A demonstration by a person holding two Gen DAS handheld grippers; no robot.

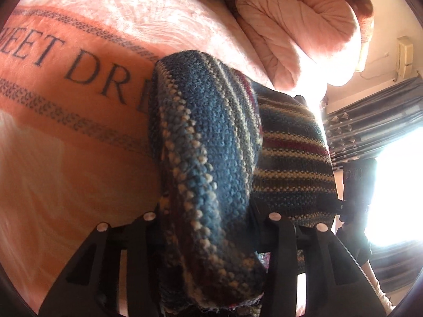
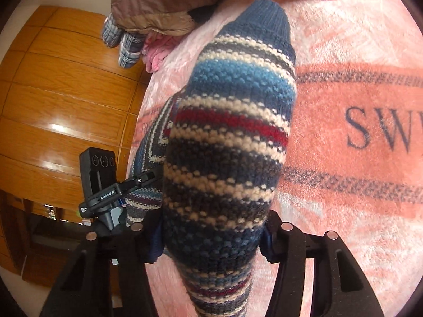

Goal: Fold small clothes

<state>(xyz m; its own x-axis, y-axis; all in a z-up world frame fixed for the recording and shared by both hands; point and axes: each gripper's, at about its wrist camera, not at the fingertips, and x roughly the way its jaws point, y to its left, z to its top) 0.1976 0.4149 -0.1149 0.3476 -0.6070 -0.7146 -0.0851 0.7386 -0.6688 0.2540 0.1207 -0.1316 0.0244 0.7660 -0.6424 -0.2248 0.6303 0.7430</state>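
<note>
A striped knit garment (image 1: 211,137) in blue, cream and dark red hangs over the pink blanket (image 1: 79,105). In the left wrist view, a thick fold of it runs up between the fingers of my left gripper (image 1: 208,219), which is shut on it. The right wrist view shows another part of the striped knit garment (image 2: 232,121), with a ribbed blue cuff at its far end. My right gripper (image 2: 214,227) is shut on that part. Each gripper shows in the other's view: the right gripper (image 1: 343,206) at the knit's right edge, the left gripper (image 2: 137,182) clamped on its left edge.
The pink blanket (image 2: 343,158) carries dark lettering and covers the bed. A rolled pink quilt (image 1: 296,34) lies at the far end. Brown bedding (image 2: 158,8), plaid cloth (image 2: 124,42) and pink cloth (image 2: 158,52) lie at the bed's edge. A wooden wardrobe (image 2: 66,92) stands beside it; dark curtains (image 1: 370,126) frame a bright window.
</note>
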